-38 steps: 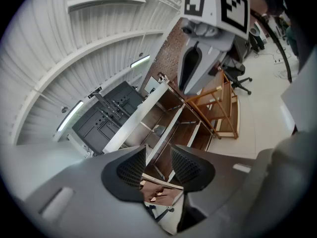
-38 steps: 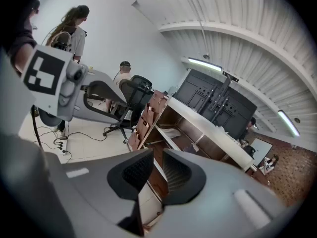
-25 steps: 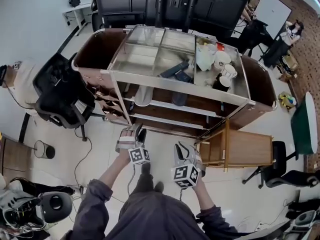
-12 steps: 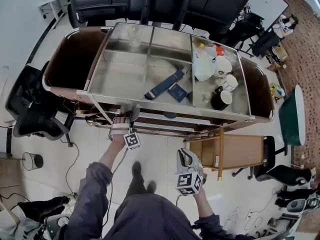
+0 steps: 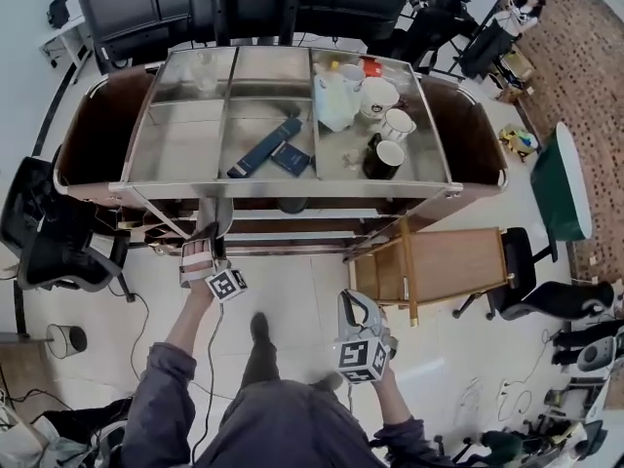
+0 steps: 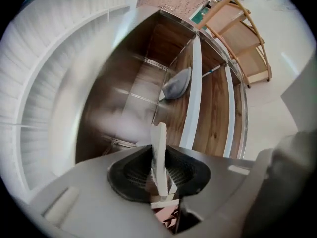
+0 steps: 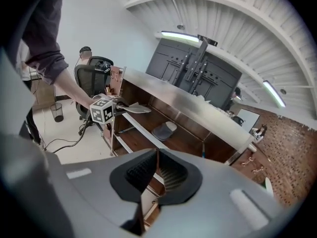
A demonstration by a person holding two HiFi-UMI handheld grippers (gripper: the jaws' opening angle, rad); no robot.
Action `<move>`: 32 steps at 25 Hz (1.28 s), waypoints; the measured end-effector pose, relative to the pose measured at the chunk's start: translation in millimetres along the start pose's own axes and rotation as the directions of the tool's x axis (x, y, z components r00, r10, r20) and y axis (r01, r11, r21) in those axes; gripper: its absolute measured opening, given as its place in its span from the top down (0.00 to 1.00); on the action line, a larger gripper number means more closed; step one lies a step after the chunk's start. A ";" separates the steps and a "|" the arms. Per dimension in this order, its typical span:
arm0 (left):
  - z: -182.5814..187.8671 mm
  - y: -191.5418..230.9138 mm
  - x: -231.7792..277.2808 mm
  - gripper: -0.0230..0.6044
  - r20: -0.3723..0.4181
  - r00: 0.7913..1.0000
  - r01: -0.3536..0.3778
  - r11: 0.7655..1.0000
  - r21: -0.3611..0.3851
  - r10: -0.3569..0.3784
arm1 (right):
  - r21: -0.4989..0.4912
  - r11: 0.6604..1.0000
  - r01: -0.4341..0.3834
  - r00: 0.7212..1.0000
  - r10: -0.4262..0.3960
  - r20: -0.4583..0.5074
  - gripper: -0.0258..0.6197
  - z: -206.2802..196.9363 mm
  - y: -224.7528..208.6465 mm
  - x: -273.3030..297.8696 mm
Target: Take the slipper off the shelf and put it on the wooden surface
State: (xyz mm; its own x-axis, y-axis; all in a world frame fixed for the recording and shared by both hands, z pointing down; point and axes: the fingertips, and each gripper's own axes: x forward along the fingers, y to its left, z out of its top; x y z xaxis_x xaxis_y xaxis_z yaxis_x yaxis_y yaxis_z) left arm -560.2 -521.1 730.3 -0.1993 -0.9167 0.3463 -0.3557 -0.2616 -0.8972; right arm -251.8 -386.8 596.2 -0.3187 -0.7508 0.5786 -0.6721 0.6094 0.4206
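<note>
The left hand-held gripper [image 6: 158,175] has just been closing and now pinches the grey slipper [image 7: 130,108] by its sole edge at the left end of the shelf [image 5: 292,234]. The slipper's length runs on ahead of the jaws. The wooden surface [image 5: 458,261] stands to the person's right, nearer the right hand-held gripper [image 7: 157,175], whose jaws are pressed together on nothing.

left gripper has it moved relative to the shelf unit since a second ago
Yes. The left gripper went from over the floor up to the shelf unit's front edge, and its jaws have just been closing on a slipper.
</note>
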 end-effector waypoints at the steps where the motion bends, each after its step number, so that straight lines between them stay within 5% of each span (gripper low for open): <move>1: 5.1 3.6 -18.6 0.81 -0.001 1.000 -0.028 1.000 -0.006 0.028 | 0.007 1.000 0.007 1.000 -0.007 0.014 0.94 -9.3 -4.2 -10.3; 8: 91.3 -49.2 -180.3 0.81 0.024 0.999 -0.048 0.999 -0.005 0.048 | 0.034 0.999 0.041 0.994 -0.045 0.105 0.95 -97.6 -38.6 -109.7; 18: 330.3 -140.1 -343.7 0.80 0.196 0.979 0.063 0.997 -0.055 -0.051 | 0.094 0.985 0.144 0.984 -0.153 0.094 0.95 -230.5 -143.6 -242.4; 26: 520.7 -204.5 -336.4 0.80 0.328 0.925 0.170 0.981 0.089 -0.190 | 0.172 0.957 0.232 0.971 -0.240 0.021 0.96 -322.5 -229.5 -274.9; 30: 588.8 -284.7 -297.8 0.80 0.222 0.887 0.376 0.912 0.164 -0.405 | 0.195 0.944 0.267 0.964 -0.264 -0.042 0.96 -377.7 -288.2 -280.7; 32: 604.9 -322.9 -269.3 0.80 0.152 0.879 0.423 0.887 0.186 -0.452 | 0.203 0.942 0.266 0.964 -0.254 -0.082 0.96 -403.9 -317.7 -278.6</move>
State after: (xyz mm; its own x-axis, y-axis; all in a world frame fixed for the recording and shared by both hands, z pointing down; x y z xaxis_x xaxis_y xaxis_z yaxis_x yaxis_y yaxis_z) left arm 160.7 -372.5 761.1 0.1244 -0.7338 0.6679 -0.2299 -0.6761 -0.7000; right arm 320.4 -268.3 583.6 -0.0812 -0.8576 0.5078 -0.8537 0.3228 0.4087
